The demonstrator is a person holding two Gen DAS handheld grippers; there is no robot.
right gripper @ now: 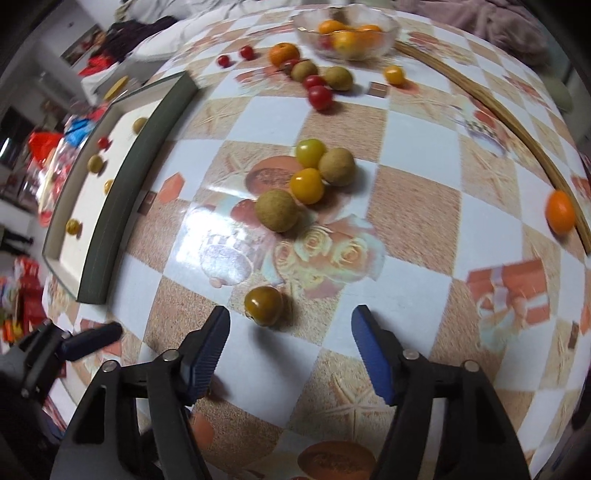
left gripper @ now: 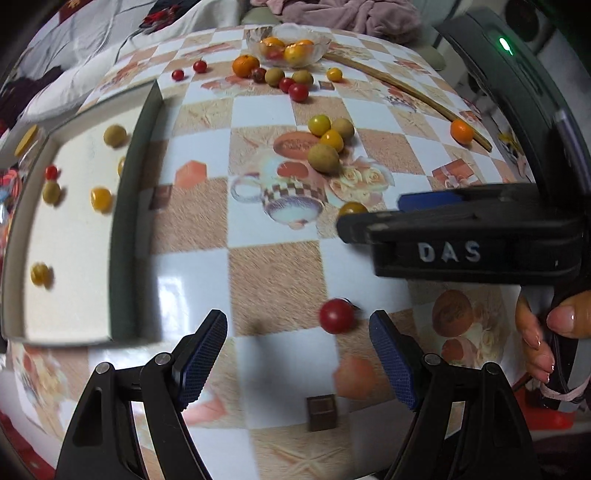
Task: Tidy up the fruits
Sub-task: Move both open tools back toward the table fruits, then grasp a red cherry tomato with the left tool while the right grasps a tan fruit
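Place: a lived-in home room
Table: patterned checked tablecloth, glass fruit bowl
Beyond the table's far edge: rumpled bedding, pink garment

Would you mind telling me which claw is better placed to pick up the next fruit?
Either could, but the left claw looks slightly better placed: the red cherry tomato lies just ahead of its open fingers. The right claw, also open, has the brownish-yellow tomato ahead but nearer its left finger.

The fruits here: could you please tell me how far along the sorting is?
Early to midway. Done: several small fruits lie in the white tray and the glass bowl. In hand: nothing; the left gripper hangs open over a red tomato, the right gripper over an olive-yellow one. Left: many on the table.
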